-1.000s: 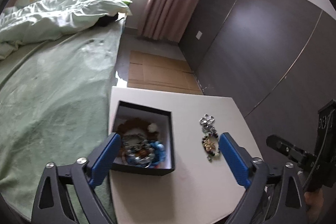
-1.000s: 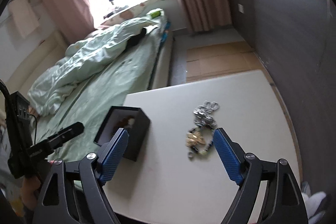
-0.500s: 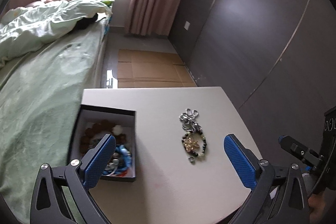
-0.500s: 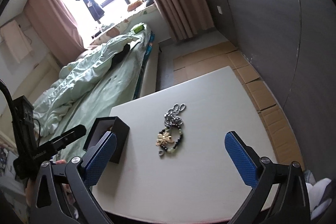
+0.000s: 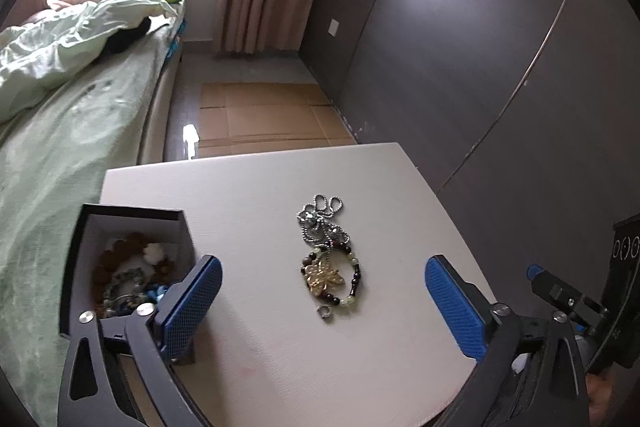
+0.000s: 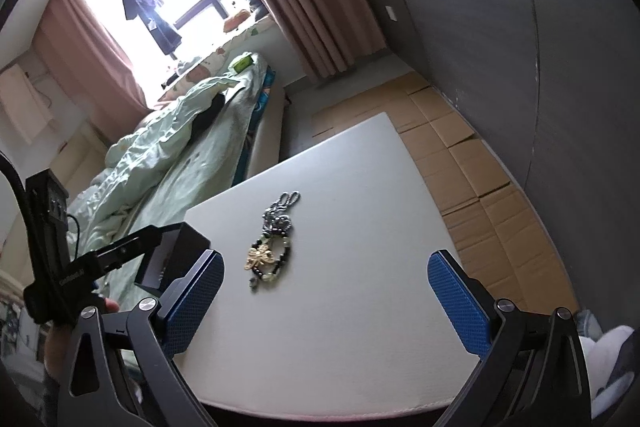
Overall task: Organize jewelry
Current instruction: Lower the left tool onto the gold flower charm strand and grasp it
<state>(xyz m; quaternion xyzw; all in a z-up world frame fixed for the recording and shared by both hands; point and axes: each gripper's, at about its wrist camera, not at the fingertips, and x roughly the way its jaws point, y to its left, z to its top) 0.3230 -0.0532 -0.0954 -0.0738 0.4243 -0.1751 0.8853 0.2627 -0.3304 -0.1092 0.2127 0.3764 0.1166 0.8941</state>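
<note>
A beaded bracelet with a gold flower charm (image 5: 330,277) lies on the white table (image 5: 280,347), touching a silver ball-chain necklace (image 5: 320,217) just beyond it. Both also show in the right wrist view: the bracelet (image 6: 266,261) and the chain (image 6: 280,217). An open black box (image 5: 132,259) holding several bead pieces stands at the table's left. My left gripper (image 5: 322,305) is open and empty, above the table just short of the bracelet. My right gripper (image 6: 326,301) is open and empty, to the right of the jewelry.
A bed with a green quilt (image 5: 60,131) runs along the table's left side. Flattened cardboard (image 5: 260,119) covers the floor beyond the table. A dark wardrobe wall (image 5: 480,47) stands at the right. The left gripper's handle (image 6: 60,267) shows beside the box (image 6: 176,255).
Both grippers have drawn back and risen. The left view has swung right from the box to the bracelet. The right gripper has moved right, so the jewelry now sits left of its centre.
</note>
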